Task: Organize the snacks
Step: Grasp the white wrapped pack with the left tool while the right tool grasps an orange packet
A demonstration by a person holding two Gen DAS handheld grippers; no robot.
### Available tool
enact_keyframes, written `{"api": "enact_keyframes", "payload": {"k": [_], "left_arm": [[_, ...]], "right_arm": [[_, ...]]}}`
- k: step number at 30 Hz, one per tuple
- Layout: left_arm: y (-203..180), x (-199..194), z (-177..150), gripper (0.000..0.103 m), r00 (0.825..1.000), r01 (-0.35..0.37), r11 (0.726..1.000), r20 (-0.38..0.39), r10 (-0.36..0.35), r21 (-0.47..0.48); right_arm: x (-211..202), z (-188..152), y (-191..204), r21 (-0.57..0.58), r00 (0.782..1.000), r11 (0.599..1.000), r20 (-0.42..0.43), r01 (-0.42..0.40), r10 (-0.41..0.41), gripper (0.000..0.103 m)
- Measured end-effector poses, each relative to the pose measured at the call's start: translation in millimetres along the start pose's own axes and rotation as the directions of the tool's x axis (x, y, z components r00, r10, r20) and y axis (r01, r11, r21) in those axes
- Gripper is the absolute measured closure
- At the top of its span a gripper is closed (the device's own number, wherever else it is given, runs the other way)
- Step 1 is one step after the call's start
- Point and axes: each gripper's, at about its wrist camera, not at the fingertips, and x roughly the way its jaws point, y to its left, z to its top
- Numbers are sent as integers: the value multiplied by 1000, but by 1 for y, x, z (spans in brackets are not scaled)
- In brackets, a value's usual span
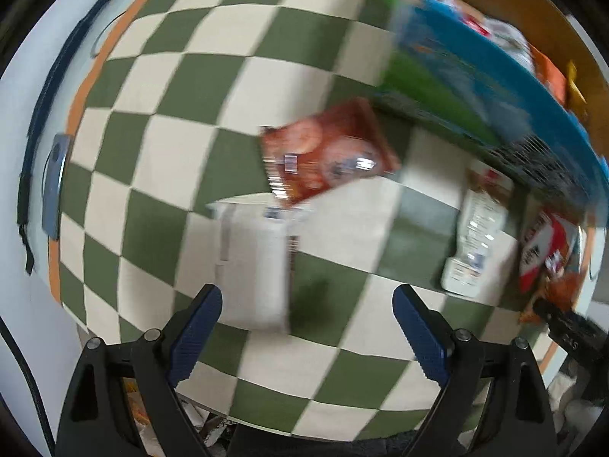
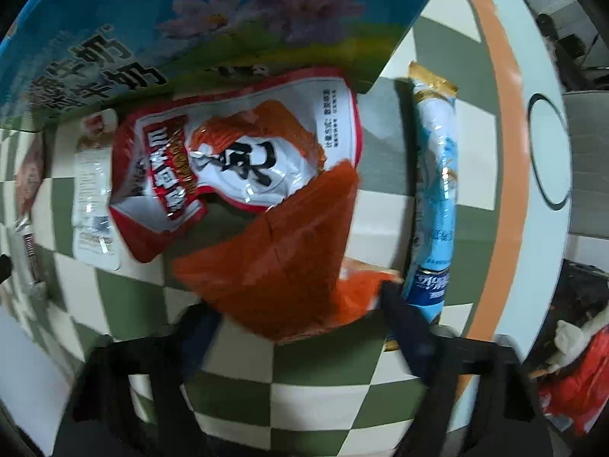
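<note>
Lying between the open right tool, seemingly ungripped: orange packet.

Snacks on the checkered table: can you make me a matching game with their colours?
Things:
1. long stick packet
2. flat plain packet
3. crinkly packet at the right gripper
4. big box

Colours:
A. orange
B. blue with flowers
C. white
D. light blue with a gold end

Pairs: 1-D, 2-C, 3-A, 4-B
</note>
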Motion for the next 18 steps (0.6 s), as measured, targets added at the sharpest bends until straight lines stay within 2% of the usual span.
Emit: {"api": "enact_keyframes", "payload": {"k": [2, 5, 7, 10, 14, 17, 18], "left_arm": [[14, 2, 3, 11, 1000, 1, 1000, -1, -1, -31], [31, 4, 9, 11, 1000, 16, 998, 6, -15, -65], [37, 8, 14, 11, 999, 34, 998, -5, -35, -58], [37, 24, 18, 11, 998, 25, 1000, -53, -26, -10], [40, 55, 18, 11, 991, 14, 1000, -135, -11, 21], [49, 75, 14, 13, 984, 12, 1000, -177, -8, 18], [50, 78, 14, 23, 984, 11, 1000, -180, -9, 12]], "right_arm": [[0, -2, 1, 22, 1000, 1000, -8, -7, 7, 43], [0, -9, 7, 46, 997, 996, -31, -70, 71, 44], [2, -16, 14, 62, 989, 989, -62, -133, 137, 44], [12, -24, 26, 86, 967, 973, -121, -213, 222, 44], [15, -28, 40, 42, 978, 985, -122, -164, 168, 44], [15, -28, 46, 38, 976, 985, -134, -165, 169, 44], [15, -26, 47, 40, 976, 986, -139, -163, 167, 44]]}}
